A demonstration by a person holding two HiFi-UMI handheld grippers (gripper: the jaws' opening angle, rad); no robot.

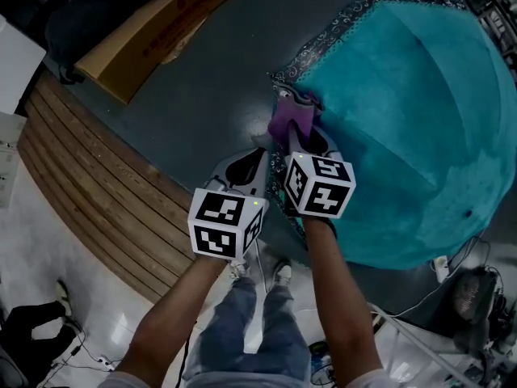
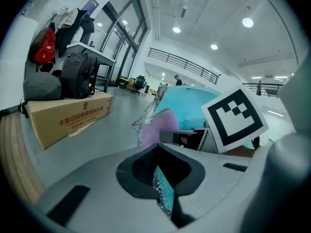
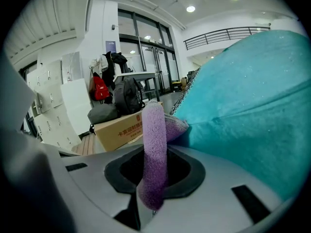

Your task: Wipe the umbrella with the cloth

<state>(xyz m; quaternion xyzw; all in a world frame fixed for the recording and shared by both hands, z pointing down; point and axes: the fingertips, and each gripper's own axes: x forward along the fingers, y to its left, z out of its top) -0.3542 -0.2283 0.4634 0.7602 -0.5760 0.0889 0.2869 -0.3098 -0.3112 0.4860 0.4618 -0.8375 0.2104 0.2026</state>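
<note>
The open teal umbrella is lying canopy-up on the grey floor, its patterned rim turning toward the person. The purple cloth is pressing against the canopy right at that rim, at the near corner of the fabric.

The right gripper is pinching the cloth between pressed jaws. In the right gripper view the cloth is rising as a thick fold out of the jaws and bending over onto the teal panel, which probably lets the person drag it flat across the surface.

The left gripper, just beside the right one, is clamping a strip of the rim and is likely bracing the loose fabric so it is not sliding under the wipe.

Well apart, a cardboard box is sitting by the wooden decking.
</note>
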